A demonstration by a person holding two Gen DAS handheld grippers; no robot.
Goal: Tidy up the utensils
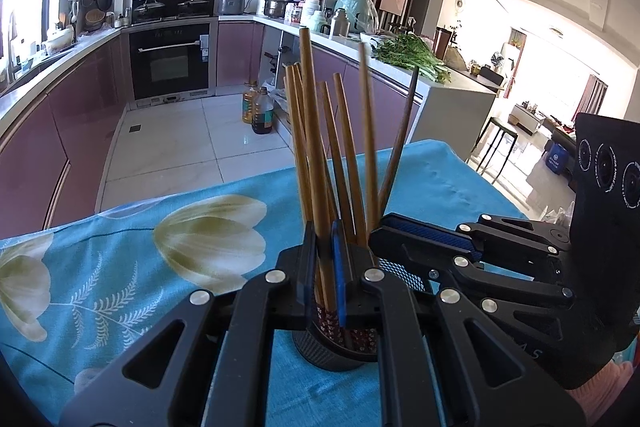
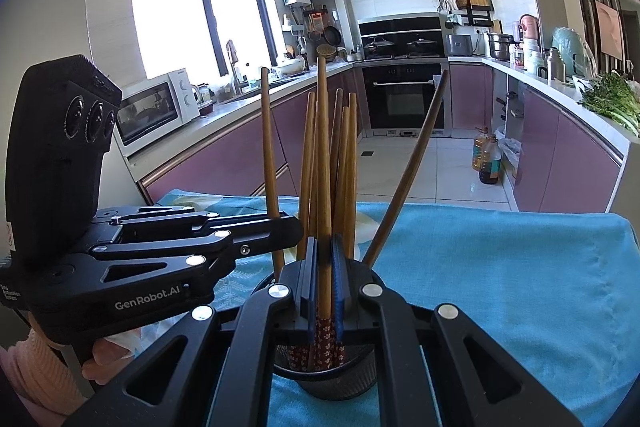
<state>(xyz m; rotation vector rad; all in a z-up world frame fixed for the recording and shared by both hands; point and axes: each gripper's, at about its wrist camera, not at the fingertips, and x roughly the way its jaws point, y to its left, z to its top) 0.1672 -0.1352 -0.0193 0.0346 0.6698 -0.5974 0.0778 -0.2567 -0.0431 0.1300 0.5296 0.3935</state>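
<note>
A black mesh holder [image 1: 320,351] [image 2: 324,383] stands on the blue flowered cloth and holds several wooden chopsticks. My left gripper [image 1: 322,259] is shut on one chopstick [image 1: 310,131] that stands upright above the holder. My right gripper [image 2: 323,267] is shut on another chopstick [image 2: 323,155], also upright over the holder. Each gripper shows in the other's view, the right gripper [image 1: 424,247] at the right and the left gripper [image 2: 280,227] at the left. The other chopsticks [image 2: 348,167] lean in the holder, one dark one [image 2: 408,175] tilted right.
The table cloth [image 1: 168,259] [image 2: 500,287] covers the table, whose far edge drops to a tiled kitchen floor. Purple cabinets, an oven [image 2: 404,99], a microwave [image 2: 156,111] and oil bottles [image 1: 258,107] stand beyond.
</note>
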